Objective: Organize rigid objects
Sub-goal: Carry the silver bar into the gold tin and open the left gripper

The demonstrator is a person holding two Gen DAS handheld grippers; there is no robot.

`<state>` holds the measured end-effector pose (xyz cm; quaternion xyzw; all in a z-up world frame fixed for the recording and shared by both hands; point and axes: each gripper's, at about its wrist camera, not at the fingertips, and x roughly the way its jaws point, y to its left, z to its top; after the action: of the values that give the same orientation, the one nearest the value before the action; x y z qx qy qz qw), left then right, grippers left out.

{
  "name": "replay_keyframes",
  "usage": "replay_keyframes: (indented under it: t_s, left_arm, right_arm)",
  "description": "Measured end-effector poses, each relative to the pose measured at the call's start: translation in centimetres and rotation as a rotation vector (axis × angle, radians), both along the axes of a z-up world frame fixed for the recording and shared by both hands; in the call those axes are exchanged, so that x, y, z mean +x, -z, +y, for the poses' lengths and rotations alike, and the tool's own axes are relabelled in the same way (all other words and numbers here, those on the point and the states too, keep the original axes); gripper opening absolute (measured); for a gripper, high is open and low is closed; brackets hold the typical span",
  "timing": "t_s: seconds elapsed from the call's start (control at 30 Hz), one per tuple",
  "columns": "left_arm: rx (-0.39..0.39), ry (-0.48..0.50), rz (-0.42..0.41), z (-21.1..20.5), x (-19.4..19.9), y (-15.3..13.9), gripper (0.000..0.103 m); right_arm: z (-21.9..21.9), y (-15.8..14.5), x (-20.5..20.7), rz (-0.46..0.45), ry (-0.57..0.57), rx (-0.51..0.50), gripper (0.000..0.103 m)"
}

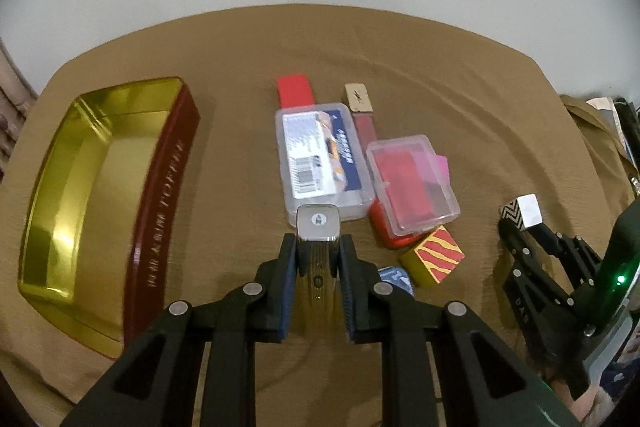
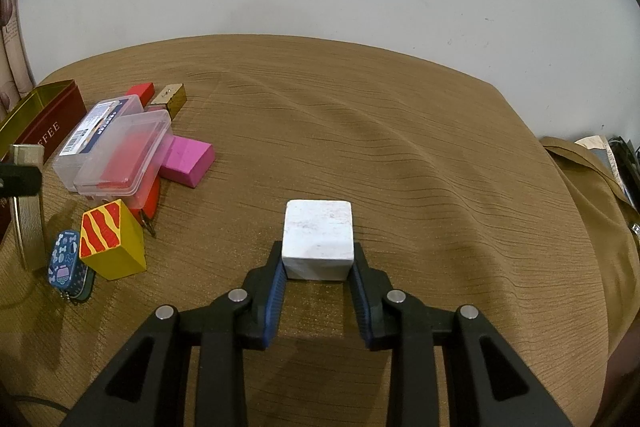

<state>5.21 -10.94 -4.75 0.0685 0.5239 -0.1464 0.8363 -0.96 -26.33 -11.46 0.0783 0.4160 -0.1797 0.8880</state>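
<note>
Two-handed sorting, carry step. The left gripper (image 1: 318, 259) is clenched on a slim gold case (image 1: 318, 227) with a silver end, held above the brown cloth (image 1: 400, 59) just near of the labelled clear box (image 1: 320, 155). The right gripper (image 2: 318, 267) grasps a white cube (image 2: 318, 239), patterned on one side, low over open cloth at the right. The open gold tin (image 1: 100, 195) lies at the far left, apparently empty. Judged next move: swing the case left over the tin's red wall and let go inside. The path to the tin is free; clutter, including the striped yellow block (image 1: 434, 257), sits centre-right; the cloth edge lies near the tin
</note>
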Motion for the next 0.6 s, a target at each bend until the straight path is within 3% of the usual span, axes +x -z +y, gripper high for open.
replay_keyframes:
  t_s: [0.47,0.6]
  left_arm:
    - [0.042,-0.128,-0.046,9.0,3.2,-2.2,0.018]
    - [-0.065,-0.163,0.020,12.0,4.2,-2.4,0.018]
  right_arm:
    - [-0.1,0.0,-0.1,-0.001,0.001,0.000,0.031]
    - [0.0,0.0,-0.1,-0.001,0.001,0.000,0.031]
